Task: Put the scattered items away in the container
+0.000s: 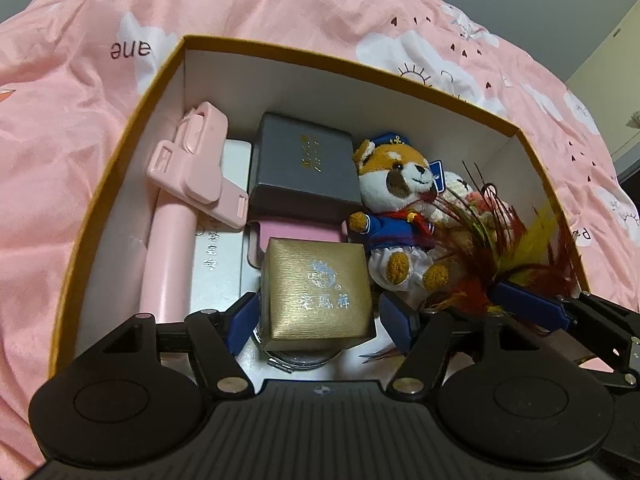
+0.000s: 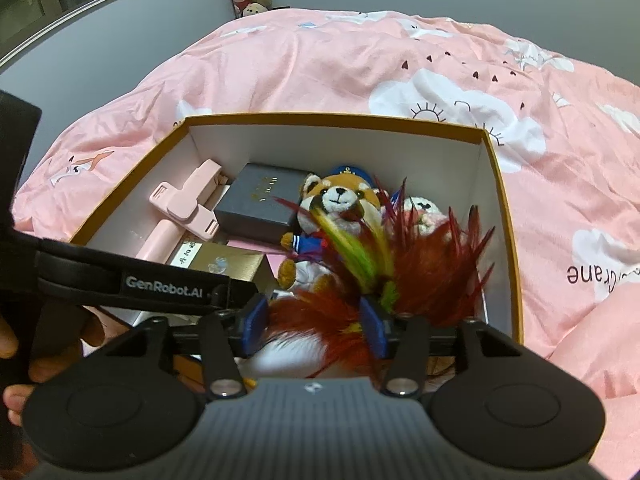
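An open cardboard box (image 1: 120, 168) with mustard-yellow outer walls and a white inside sits on a bed covered by a pink duvet (image 1: 280, 4) printed with white clouds and suns. Both grippers hang over its near edge, pointing down into it.

The left gripper (image 1: 318, 320) has its blue-padded fingers (image 1: 242, 322) spread wide. A gold gift box (image 1: 316, 288) with silver lettering stands between them, resting on a round clear-lidded case (image 1: 298, 358), and a gap shows on each side, so the pads do not press it.

The right gripper (image 2: 316, 332) holds its fingers (image 2: 256, 326) partly apart. A feather toy (image 2: 420, 280) of dark red, yellow and green plumes lies between and over them, its white base low between the pads; whether the pads touch it I cannot tell. In the left wrist view the same feathers fan out at the box's right side.

Already in the box: a pink selfie stick (image 1: 188, 184) with a phone clamp along the left wall, a grey jewellery box (image 1: 304, 168) with gold lettering toward the back, a pink case (image 1: 296, 236) beneath it, a white flat box (image 1: 220, 268), a plush dog in a blue sailor suit (image 1: 396, 208) in the middle, and a small white crocheted toy (image 1: 456, 188) just behind it.

A person's hand (image 2: 16, 360) shows at the left edge of the right wrist view.
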Available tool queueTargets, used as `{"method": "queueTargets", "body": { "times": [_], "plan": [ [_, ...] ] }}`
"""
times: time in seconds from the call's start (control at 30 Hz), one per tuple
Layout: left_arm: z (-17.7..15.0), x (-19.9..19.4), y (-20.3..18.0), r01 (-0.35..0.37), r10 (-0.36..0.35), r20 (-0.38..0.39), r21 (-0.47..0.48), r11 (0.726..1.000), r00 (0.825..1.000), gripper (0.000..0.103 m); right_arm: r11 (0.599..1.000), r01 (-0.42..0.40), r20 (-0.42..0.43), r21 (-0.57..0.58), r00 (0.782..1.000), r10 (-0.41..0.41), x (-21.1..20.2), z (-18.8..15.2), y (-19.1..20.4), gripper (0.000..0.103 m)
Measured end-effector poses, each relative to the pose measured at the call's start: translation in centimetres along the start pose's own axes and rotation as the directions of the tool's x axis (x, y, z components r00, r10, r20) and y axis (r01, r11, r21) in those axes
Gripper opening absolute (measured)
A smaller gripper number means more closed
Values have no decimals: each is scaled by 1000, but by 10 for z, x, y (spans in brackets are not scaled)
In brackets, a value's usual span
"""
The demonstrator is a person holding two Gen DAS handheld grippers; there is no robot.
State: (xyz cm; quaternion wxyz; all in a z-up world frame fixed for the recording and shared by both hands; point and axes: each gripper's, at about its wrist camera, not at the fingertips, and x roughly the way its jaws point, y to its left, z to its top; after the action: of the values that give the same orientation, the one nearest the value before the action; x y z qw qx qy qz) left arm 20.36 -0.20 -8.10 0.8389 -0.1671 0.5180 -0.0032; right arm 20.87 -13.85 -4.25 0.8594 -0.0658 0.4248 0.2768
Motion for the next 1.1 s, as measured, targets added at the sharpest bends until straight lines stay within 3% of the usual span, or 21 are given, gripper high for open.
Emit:
{"method": "queueTargets", "body": {
  "times": [0.3,0.47,0.6,0.67,0.97,1.1],
  "plan": [
    [-3,-32,2,12,-16,97,41,999,995,79,1000,20,44,-8,999,-19,-12,0,5,67],
    [-3,-58,7,75,-81,152,45,996,985,79,1000,27,93,12,995,-28,-27,2,6,71],
    [-6,-82,7,76,-93,254,77,994,963,81,998,42,139,53,989,-49,-39,4,6,75],
    [-8,-92,4,49,-80,308,106,993,948,87,995,60,167,80,983,-73,-46,5,6,78],
    [-44,-98,-6,-98,-5,481,188,977,877,88,966,176,289,188,931,-225,-62,-12,10,88],
    [-55,-90,-2,-134,29,483,184,974,875,88,966,189,288,174,929,-233,-58,-24,16,91]
  ]
}}
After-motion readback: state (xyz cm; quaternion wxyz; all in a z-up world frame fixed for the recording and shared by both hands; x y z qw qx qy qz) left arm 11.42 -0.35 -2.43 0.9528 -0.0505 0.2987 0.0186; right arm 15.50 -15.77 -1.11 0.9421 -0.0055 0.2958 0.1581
